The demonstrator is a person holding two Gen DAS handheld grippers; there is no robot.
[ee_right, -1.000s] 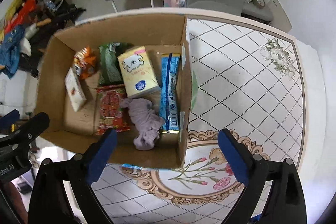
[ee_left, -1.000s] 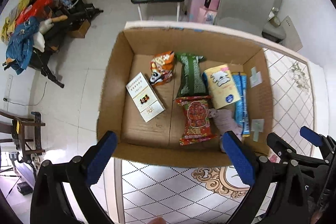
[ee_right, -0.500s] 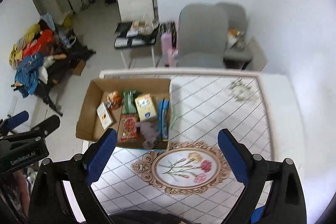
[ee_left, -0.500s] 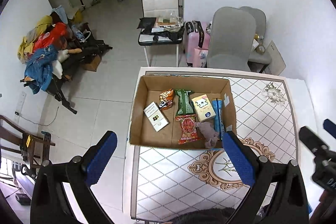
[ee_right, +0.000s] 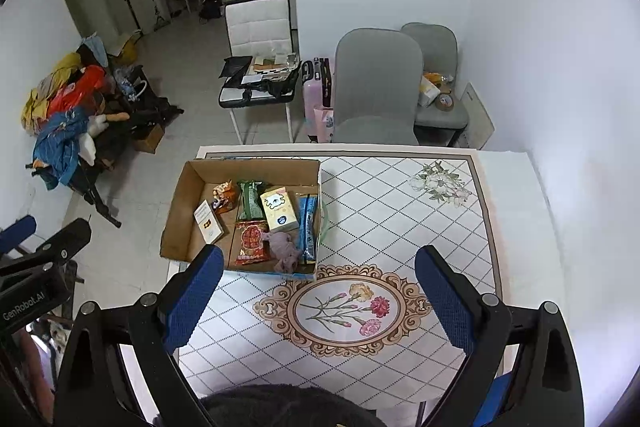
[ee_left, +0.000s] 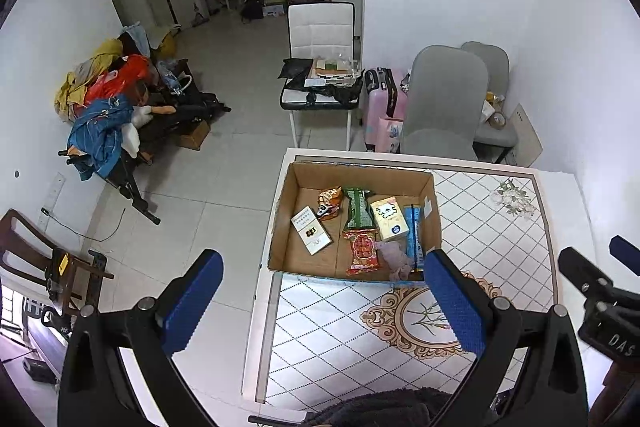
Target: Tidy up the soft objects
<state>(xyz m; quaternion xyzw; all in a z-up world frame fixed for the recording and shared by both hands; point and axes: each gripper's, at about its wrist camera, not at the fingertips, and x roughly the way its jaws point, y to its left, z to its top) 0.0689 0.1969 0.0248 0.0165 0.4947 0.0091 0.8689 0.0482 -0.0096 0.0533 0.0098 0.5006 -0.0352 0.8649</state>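
Observation:
An open cardboard box (ee_left: 284, 203) (ee_right: 180, 203) sits on the table's far left part. Inside lie a white carton (ee_left: 311, 230), an orange snack bag (ee_left: 330, 202), a green packet (ee_left: 357, 211), a yellow tissue pack (ee_left: 389, 219) (ee_right: 279, 209), a red snack bag (ee_left: 362, 252) (ee_right: 250, 241), a purple cloth (ee_left: 394, 257) (ee_right: 283, 251) and a blue packet (ee_left: 413, 237) (ee_right: 307, 227). My left gripper (ee_left: 320, 301) is open, high above the table's near left edge, holding nothing. My right gripper (ee_right: 319, 297) is open too, high above the floral medallion (ee_right: 340, 307).
The table carries a diamond-pattern cloth (ee_right: 400, 227). Grey chairs (ee_right: 376, 83) and a pink suitcase (ee_right: 316, 95) stand behind it, with a white chair (ee_right: 258, 27) holding papers. A pile of clothes (ee_left: 104, 107) lies at the left wall. Dark hair (ee_right: 276, 405) shows at the bottom edge.
Both grippers have risen and pulled far back from the box, which now looks small. Both stayed open. The box contents have not moved.

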